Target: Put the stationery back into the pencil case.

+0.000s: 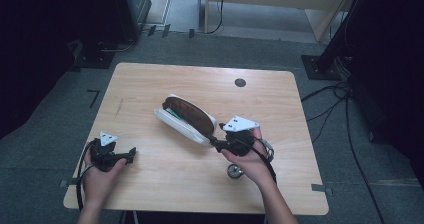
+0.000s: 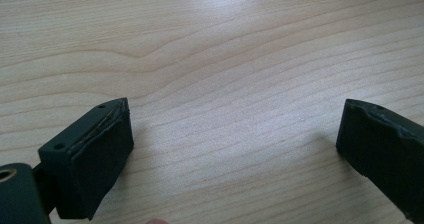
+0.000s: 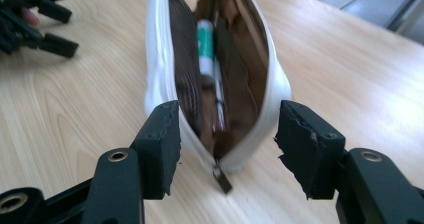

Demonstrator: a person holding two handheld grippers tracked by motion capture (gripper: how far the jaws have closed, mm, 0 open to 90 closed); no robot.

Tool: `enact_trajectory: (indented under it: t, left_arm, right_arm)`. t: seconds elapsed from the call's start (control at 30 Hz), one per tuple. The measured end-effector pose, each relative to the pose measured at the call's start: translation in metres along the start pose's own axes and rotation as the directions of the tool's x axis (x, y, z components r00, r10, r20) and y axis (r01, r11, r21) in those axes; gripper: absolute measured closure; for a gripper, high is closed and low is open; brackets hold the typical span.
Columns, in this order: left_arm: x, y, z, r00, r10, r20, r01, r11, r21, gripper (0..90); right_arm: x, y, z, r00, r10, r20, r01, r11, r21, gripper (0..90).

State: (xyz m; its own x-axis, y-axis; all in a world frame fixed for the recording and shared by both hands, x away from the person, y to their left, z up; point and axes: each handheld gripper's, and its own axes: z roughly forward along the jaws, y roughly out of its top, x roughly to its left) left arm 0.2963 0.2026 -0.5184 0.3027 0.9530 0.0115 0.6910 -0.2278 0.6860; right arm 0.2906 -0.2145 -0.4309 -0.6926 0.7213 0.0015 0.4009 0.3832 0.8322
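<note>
A white zip pouch (image 1: 185,116) with a brown lining lies open in the middle of the wooden table (image 1: 150,84). In the right gripper view the pouch (image 3: 155,59) gapes toward me with a green-and-white pen (image 3: 205,44) inside and its zipper pull (image 3: 222,179) hanging at the near end. My right gripper (image 1: 212,141) (image 3: 227,111) is open, its jaws standing either side of the pouch's near end without pressing on it. My left gripper (image 1: 132,154) (image 2: 235,104) rests open at the front left, with bare wood between its jaws.
A dark round grommet (image 1: 240,82) sits in the table's far right part. A small round metal object (image 1: 234,171) lies by the right hand. Cables (image 1: 330,104) trail on the floor right of the table. The left hand's gripper (image 3: 40,29) lies beyond the pouch in the right gripper view.
</note>
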Motion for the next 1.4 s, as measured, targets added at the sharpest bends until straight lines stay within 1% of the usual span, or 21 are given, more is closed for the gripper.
enact_trajectory:
  t: [0.1,0.27,0.43,0.47,0.57,0.63,0.67,0.7,0.8,0.83,0.9,0.97,1.03,1.07,1.13,1.17,1.27,1.33,1.4]
  left_arm:
    - [0.0,0.0,0.0,1.0,0.0,0.0,0.0,1.0,0.0,1.8]
    - [0.0,0.0,0.0,1.0,-0.003,-0.001,0.003,1.0,-0.001,1.8]
    - [-0.001,0.0,0.0,1.0,-0.005,-0.002,0.005,1.0,-0.001,1.8]
    - [-0.001,0.0,0.0,1.0,-0.007,-0.003,0.007,1.0,-0.002,1.8]
    - [-0.004,0.001,0.001,0.9995,-0.024,-0.019,0.024,0.9997,-0.003,1.8]
    - [-0.005,0.001,0.001,0.9994,-0.026,-0.024,0.026,0.9997,-0.004,1.9]
    - [-0.006,0.001,0.0,0.9994,-0.026,-0.024,0.025,0.9996,-0.011,2.9]
    - [-0.008,0.001,-0.001,0.9993,-0.026,-0.026,0.026,0.9995,-0.018,6.5]
    - [-0.014,0.0,-0.005,0.9986,-0.023,-0.048,0.022,0.9994,-0.028,14.0]
    - [-0.016,0.001,-0.006,0.9988,-0.03,-0.039,0.029,0.9989,-0.037,14.0]
    - [-0.023,0.001,-0.009,0.9994,-0.033,0.006,0.033,0.998,-0.055,14.1]
    - [-0.032,0.002,-0.01,0.9985,-0.018,0.052,0.021,0.9982,-0.055,14.2]
    - [-0.043,0.004,-0.01,0.9952,0.001,0.098,0.003,0.999,-0.044,14.2]
    - [-0.048,0.005,-0.01,0.9929,0.01,0.118,-0.005,0.9991,-0.041,14.2]
    - [-0.06,0.006,-0.01,0.9886,0.028,0.148,-0.021,0.9989,-0.043,14.2]
    - [-0.065,0.007,-0.01,0.9861,0.033,0.163,-0.027,0.9987,-0.043,14.2]
    - [-0.083,0.01,-0.009,0.9781,0.071,0.196,-0.062,0.9969,-0.049,14.2]
    - [-0.096,0.011,-0.008,0.9704,0.093,0.223,-0.084,0.9952,-0.051,14.2]
    - [-0.108,0.013,-0.006,0.959,0.133,0.25,-0.124,0.9909,-0.052,14.3]
  right_arm:
    - [-0.004,-0.013,-0.004,0.9998,0.022,0.005,-0.022,1.0,0.004,42.6]
    - [-0.008,-0.031,-0.014,0.9995,0.024,0.02,-0.025,1.0,0.005,43.6]
    - [-0.015,-0.049,-0.026,0.9977,0.066,0.017,-0.066,0.998,-0.007,43.5]
    - [-0.016,-0.054,-0.028,0.9971,0.074,0.019,-0.074,0.997,0.0,43.3]
    - [-0.023,-0.068,-0.033,0.9967,0.078,0.023,-0.079,0.997,0.013,43.3]
    - [-0.028,-0.077,-0.035,0.9957,0.09,0.022,-0.091,0.996,0.025,43.1]
    - [-0.03,-0.082,-0.036,0.9954,0.094,0.02,-0.094,0.995,0.028,43.0]
    - [-0.033,-0.087,-0.037,0.9946,0.103,0.01,-0.103,0.994,0.037,43.0]
    - [-0.037,-0.099,-0.038,0.994,0.109,-0.001,-0.109,0.993,0.053,43.0]
    - [-0.038,-0.102,-0.038,0.9946,0.103,-0.006,-0.103,0.993,0.058,43.0]
    - [-0.039,-0.106,-0.039,0.9945,0.104,-0.011,-0.103,0.992,0.069,43.0]
    - [-0.042,-0.111,-0.041,0.994,0.11,-0.007,-0.109,0.991,0.081,42.9]
    - [-0.046,-0.117,-0.042,0.9914,0.129,-0.018,-0.128,0.989,0.073,42.1]
    - [-0.048,-0.119,-0.043,0.9896,0.143,-0.02,-0.141,0.988,0.07,40.9]
    - [-0.051,-0.125,-0.042,0.9889,0.146,-0.026,-0.144,0.987,0.073,34.2]
    - [-0.052,-0.127,-0.042,0.988,0.151,-0.03,-0.149,0.986,0.077,32.2]
    - [-0.054,-0.131,-0.041,0.9871,0.154,-0.045,-0.15,0.986,0.079,31.1]
    - [-0.055,-0.133,-0.041,0.9839,0.167,-0.064,-0.162,0.984,0.071,33.1]
    - [-0.055,-0.134,-0.04,0.9825,0.168,-0.081,-0.162,0.984,0.072,35.6]
